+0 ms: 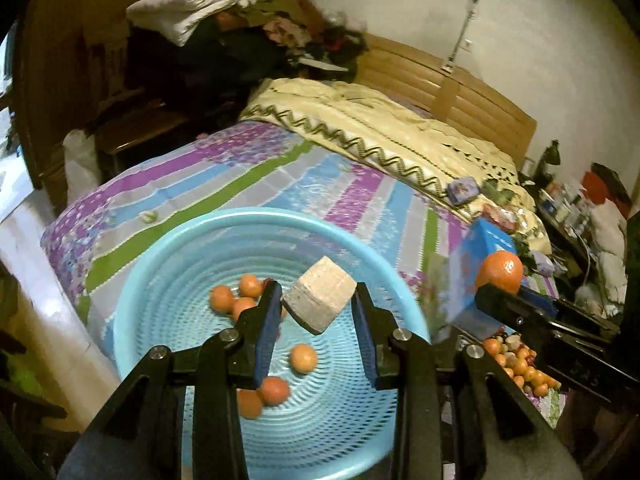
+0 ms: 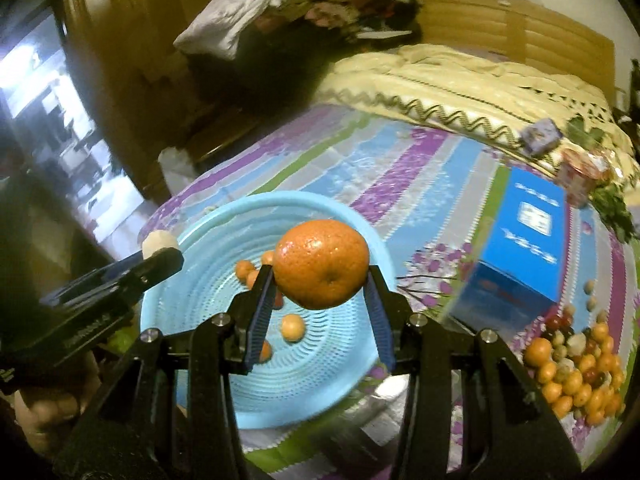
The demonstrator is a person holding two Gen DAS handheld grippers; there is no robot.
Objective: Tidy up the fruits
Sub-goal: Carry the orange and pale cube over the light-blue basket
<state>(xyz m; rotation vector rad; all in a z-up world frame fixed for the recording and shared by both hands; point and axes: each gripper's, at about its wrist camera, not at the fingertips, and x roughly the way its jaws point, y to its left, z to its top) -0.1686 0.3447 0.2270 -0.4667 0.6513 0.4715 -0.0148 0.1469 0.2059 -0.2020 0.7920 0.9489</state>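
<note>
A light blue perforated basket [image 1: 168, 264] [image 2: 200, 232] sits on the bed and holds several small oranges [image 1: 304, 358] [image 2: 293, 327]. My left gripper [image 1: 316, 300] is shut on a pale beige block-shaped piece [image 1: 320, 300] above the basket; that piece also shows in the right wrist view [image 2: 159, 242]. My right gripper [image 2: 320, 276] is shut on a large orange [image 2: 322, 262] above the basket's right rim; the same orange shows in the left wrist view [image 1: 499, 272]. A pile of mixed small fruits [image 2: 576, 372] [image 1: 520, 364] lies on the bed at the right.
A blue box [image 2: 516, 248] [image 1: 476, 276] stands between the basket and the fruit pile. The bed has a striped purple sheet [image 1: 240, 176], a cream quilt [image 1: 400, 132] and a wooden headboard [image 1: 460, 84]. Clothes are piled at the back left [image 1: 240, 20].
</note>
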